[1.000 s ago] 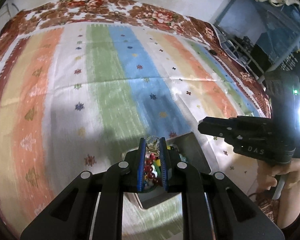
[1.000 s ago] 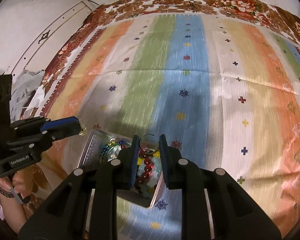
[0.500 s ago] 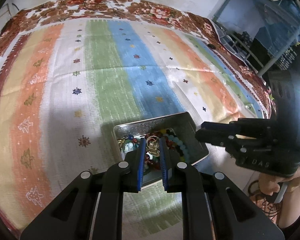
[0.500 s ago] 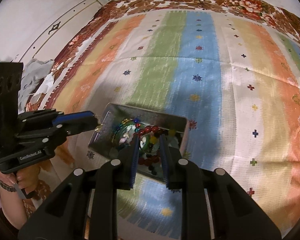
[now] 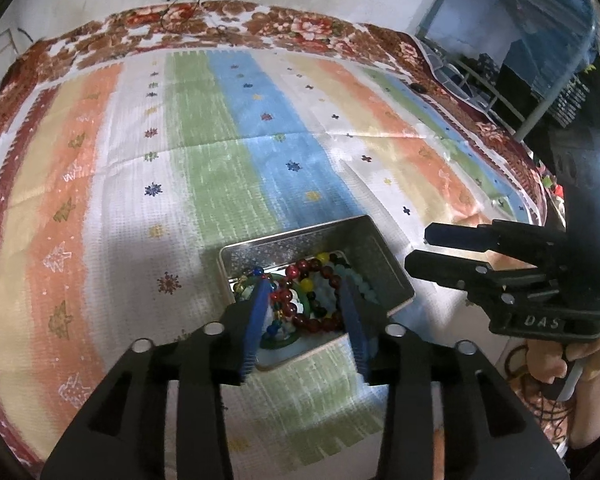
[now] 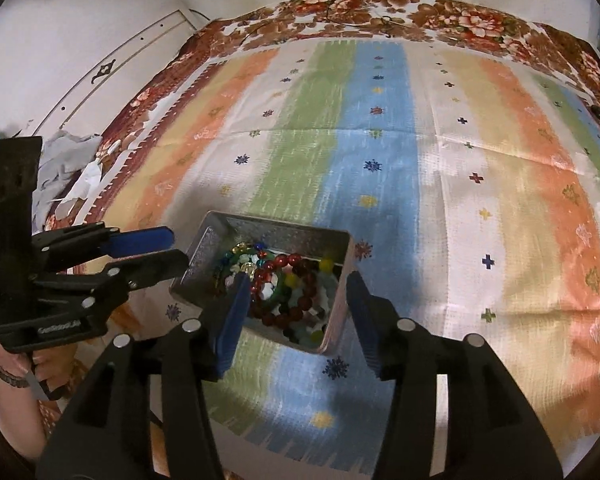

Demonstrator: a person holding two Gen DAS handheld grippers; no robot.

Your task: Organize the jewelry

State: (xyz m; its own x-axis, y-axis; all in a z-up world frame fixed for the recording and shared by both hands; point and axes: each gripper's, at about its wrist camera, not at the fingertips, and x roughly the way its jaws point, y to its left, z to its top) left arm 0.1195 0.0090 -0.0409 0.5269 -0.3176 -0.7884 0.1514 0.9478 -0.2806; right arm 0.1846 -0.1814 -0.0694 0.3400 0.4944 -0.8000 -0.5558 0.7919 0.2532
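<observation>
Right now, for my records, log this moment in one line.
left gripper: opening, empty | right gripper: opening, empty | beaded jewelry: in metal tin | tin: on striped cloth

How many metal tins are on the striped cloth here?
1. The metal tin sits near the cloth's front edge, holding beaded jewelry; none else visible.

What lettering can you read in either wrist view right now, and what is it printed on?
"DAS": raised on the black body of the right gripper, seen in the left wrist view.
Raised lettering on the body of the left gripper, seen in the right wrist view: too blurred to read surely.
Nothing else bears readable text.
</observation>
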